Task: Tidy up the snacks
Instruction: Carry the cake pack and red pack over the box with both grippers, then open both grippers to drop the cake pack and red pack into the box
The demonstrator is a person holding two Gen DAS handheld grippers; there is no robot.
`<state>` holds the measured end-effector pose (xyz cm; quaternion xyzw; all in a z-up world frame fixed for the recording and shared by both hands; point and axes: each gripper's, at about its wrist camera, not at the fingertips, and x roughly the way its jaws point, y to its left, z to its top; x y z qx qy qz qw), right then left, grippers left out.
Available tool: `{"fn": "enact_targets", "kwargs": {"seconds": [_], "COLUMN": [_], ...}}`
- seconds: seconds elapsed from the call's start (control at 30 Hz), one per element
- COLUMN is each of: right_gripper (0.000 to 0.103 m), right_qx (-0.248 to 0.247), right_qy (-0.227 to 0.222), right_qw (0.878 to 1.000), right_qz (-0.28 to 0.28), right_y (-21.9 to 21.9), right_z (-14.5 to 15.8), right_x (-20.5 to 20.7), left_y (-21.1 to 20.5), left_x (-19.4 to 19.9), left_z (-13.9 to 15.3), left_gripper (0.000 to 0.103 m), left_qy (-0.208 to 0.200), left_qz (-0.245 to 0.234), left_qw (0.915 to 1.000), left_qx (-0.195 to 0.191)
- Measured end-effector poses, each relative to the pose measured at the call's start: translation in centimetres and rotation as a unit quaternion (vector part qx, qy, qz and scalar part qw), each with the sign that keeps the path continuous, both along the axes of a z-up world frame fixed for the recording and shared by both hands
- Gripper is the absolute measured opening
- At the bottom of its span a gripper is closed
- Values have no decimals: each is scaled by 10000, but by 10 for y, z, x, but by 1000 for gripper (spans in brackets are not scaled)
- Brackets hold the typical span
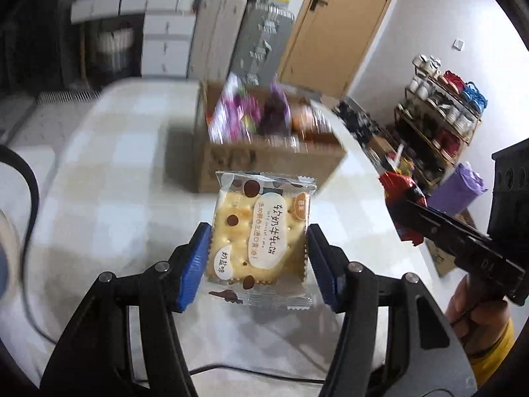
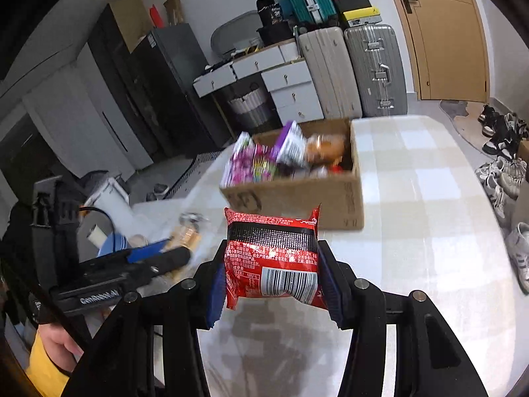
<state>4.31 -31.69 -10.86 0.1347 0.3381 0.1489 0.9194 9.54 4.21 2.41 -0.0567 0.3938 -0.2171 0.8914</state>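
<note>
Left tool [image 1: 259, 258] grips cracker pack [image 1: 261, 235]; snack-filled cardboard box [image 1: 267, 162] stands just beyond.

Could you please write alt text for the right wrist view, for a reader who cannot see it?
The right claw holds a red snack packet between its blue pads, above a checked tablecloth. Beyond it stands an open cardboard box already holding several snack packets. At the left, the left claw holds a blurred pale packet.
</note>
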Motion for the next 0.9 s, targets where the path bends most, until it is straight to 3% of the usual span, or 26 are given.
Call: {"fn": "enact_targets", "kwargs": {"seconds": [0.17, 0.4, 0.57, 0.67, 0.9], "right_gripper": [50, 50, 50, 50, 50], "right_qx": [-115, -291, -556, -625, -795], "right_qy": [-283, -174, 213, 382, 731], "right_qw": [9995, 9992, 9978, 9970, 9941], "right_qz": [-54, -231, -302, -252, -124], "right_y": [-9, -19, -21, -19, -14], "right_z": [45, 71, 56, 41, 0], "right_x": [36, 114, 179, 206, 236], "left_y": [-6, -28, -52, -66, -73], "left_x": [30, 121, 202, 239, 252], "left_z": [48, 97, 86, 64, 23], "left_gripper": [56, 56, 56, 56, 55], "left_qy": [-268, -260, 305, 619, 947], "left_qz": [-84, -171, -286, -304, -442], "left_qw": [9996, 9993, 9989, 9960, 9919], "left_qx": [25, 225, 205, 567, 726]}}
